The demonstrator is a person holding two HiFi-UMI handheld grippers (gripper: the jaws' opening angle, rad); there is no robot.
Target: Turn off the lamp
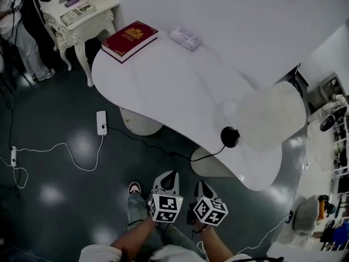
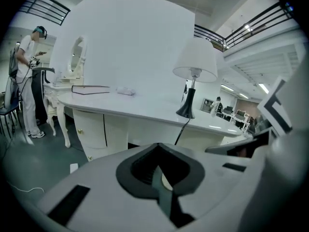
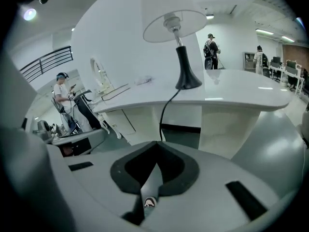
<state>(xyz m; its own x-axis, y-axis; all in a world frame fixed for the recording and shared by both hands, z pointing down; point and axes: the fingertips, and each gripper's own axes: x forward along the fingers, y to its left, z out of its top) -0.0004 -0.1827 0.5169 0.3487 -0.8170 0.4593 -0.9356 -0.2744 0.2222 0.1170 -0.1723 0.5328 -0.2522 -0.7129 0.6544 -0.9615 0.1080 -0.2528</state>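
One lamp (image 1: 271, 116) on the curved white table (image 1: 163, 86), with two empty grippers held side by side short of the table's edge.

The left gripper (image 1: 167, 178) and the right gripper (image 1: 203, 187) are both clenched, jaws pressed together with nothing between them. They sit close to each other above the dark floor, near the person's legs. The single lamp, with a white shade on a black stem and round black base, stands near the table's right end. It is ahead of both grippers and apart from them, closer to the right one and a little to its right in the head view. One black cord (image 1: 207, 156) runs from the base over the table edge to the floor. One red book (image 1: 130, 40) and one small clear packet (image 1: 184, 37) lie at the table's far left end. One white power strip (image 1: 101, 122) lies on the floor.
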